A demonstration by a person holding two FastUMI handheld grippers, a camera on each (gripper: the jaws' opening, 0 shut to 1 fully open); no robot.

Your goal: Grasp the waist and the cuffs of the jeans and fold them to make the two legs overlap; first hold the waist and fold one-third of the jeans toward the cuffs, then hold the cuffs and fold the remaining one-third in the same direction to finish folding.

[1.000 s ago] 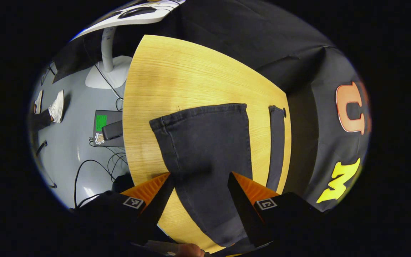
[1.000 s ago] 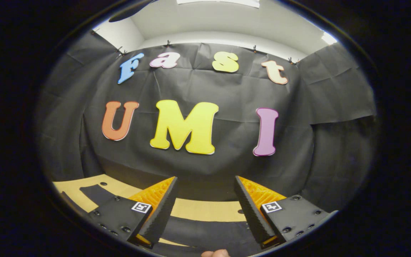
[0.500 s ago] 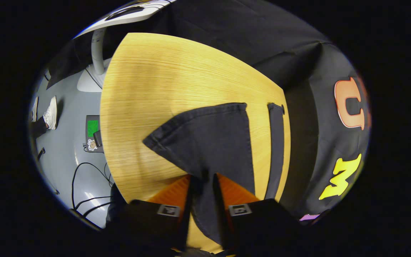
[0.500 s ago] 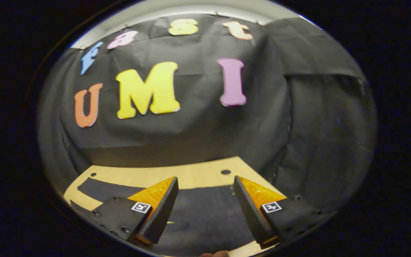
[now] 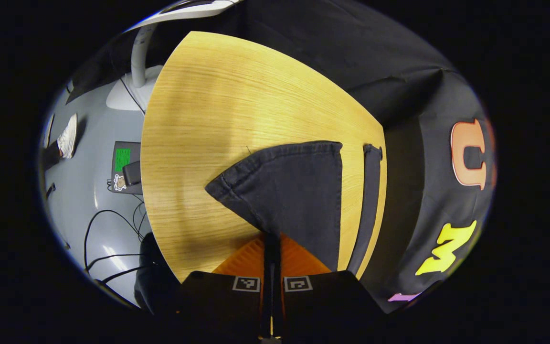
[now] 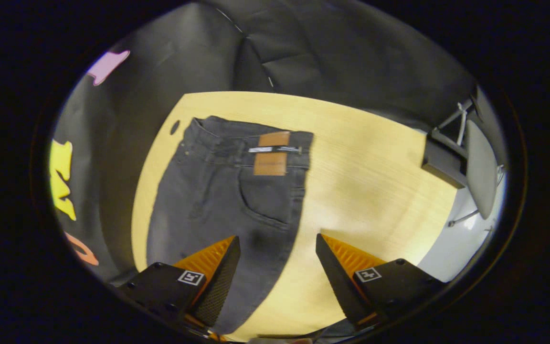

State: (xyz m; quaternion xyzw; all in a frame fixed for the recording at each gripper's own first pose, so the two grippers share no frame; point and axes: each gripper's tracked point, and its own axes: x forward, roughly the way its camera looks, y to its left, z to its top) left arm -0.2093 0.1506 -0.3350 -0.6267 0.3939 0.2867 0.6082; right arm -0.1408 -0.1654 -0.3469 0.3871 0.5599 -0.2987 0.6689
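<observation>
Looking at the wooden table [image 5: 217, 105] first, the dark jeans [image 6: 222, 200] lie flat along its far edge, next to the booth wall, waist end with the leather patch [image 6: 270, 160] toward one end of the table and the cuffs [image 5: 280, 153] toward the other. What's new: a second ago the left gripper [image 5: 271, 243] was spread wide over the near leg, and now its fingers are pressed together with a fold of that leg pinched between them, so the fabric pulls up into a point toward the gripper. Meanwhile the right gripper [image 6: 277, 246] has swung down from facing the wall to hovering over the seat of the jeans, fingers spread wide, touching nothing as far as I can tell. So I'd say the leg-overlap fold is just starting: cuff side grabbed, waist side not yet.
</observation>
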